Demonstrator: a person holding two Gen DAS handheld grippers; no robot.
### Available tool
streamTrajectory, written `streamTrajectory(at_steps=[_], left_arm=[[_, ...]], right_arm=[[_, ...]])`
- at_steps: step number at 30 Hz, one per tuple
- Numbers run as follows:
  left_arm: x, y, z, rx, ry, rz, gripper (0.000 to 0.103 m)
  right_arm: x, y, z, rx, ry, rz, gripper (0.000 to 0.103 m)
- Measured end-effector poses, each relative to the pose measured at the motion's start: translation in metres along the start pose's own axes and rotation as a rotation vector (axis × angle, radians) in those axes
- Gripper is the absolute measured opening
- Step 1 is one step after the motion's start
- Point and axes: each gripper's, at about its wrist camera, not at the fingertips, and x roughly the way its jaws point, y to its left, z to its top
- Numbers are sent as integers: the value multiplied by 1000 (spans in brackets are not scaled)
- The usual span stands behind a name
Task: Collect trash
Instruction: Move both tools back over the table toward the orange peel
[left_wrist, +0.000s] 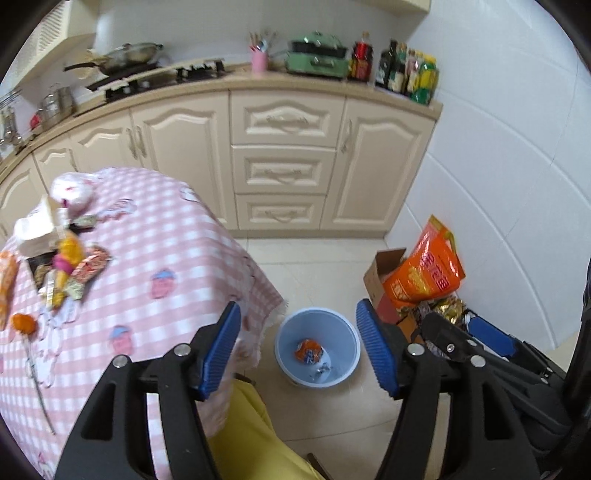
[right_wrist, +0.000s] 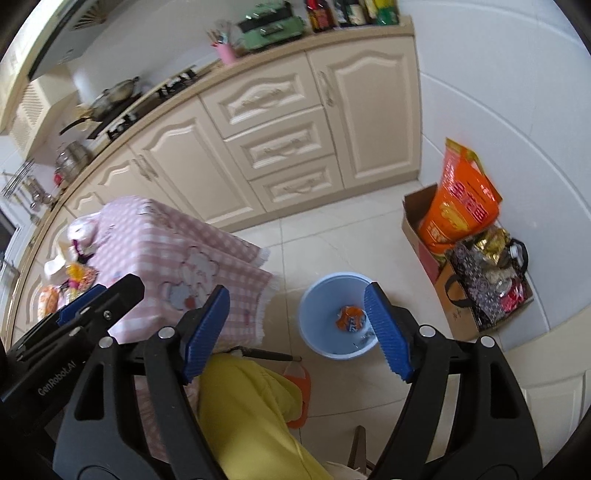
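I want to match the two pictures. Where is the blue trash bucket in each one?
Left wrist view: blue bucket low centre, on the floor between the blue fingers.
Right wrist view: bucket low, right of centre, partly behind one finger.
Shared landmark: orange bag by the wall.

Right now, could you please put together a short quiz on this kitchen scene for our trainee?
1. True or false: the round pale-blue plastic bin on the tiled floor is empty.
2. Which holds nothing between its blue ribbed pads: A) only the left hand-held gripper, B) only the right hand-held gripper, C) both?
3. Fill in: the remaining wrappers lie on the pink checked ____.

Key:
1. False: a crumpled orange wrapper and smaller bits lie inside.
2. C: both stand open and hold nothing.
3. tablecloth.
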Motion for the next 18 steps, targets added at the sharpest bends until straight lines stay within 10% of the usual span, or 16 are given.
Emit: streamTrajectory(at_steps=[18], left_arm=[[-108, 113, -25, -221, -209, 205, 71]], right_arm=[[-30, 131, -19, -238, -59, 199, 81]])
